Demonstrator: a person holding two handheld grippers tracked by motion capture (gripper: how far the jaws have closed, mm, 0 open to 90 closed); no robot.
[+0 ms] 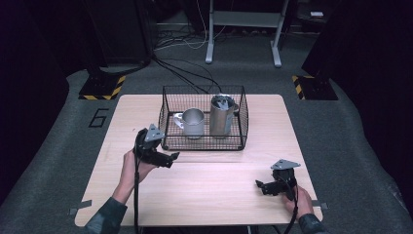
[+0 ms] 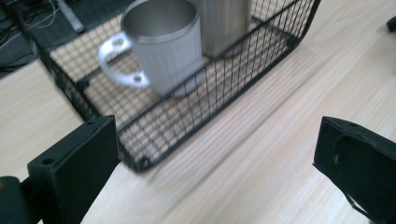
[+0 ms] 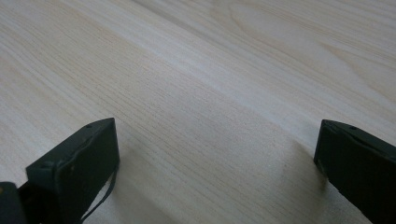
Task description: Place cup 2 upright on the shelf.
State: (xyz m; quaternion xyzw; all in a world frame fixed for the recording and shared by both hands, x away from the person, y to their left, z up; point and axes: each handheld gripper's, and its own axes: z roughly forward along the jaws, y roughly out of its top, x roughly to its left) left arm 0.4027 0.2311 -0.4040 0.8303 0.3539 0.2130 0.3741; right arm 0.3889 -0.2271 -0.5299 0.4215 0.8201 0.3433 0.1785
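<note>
A black wire basket (image 1: 203, 145) stands on the far middle of the wooden table (image 1: 204, 195). Inside it a short steel mug (image 1: 193, 122) with a white handle sits at the left, and a taller steel cup (image 1: 222, 116) at the right. My left gripper (image 1: 171, 158) hovers just off the basket's near left corner, open and empty. In the left gripper view the basket (image 2: 140, 161) and mug (image 2: 163, 44) lie ahead between wide jaws. My right gripper (image 1: 260, 186) rests low near the table's front right, open and empty, pointing left over bare wood (image 3: 210, 93).
Cables (image 1: 185, 73) run across the grey floor behind the table. A grey stand (image 1: 243, 29) rises at the back. Yellow-black striped bases (image 1: 102, 87) sit at the far left and another (image 1: 311, 87) at the far right.
</note>
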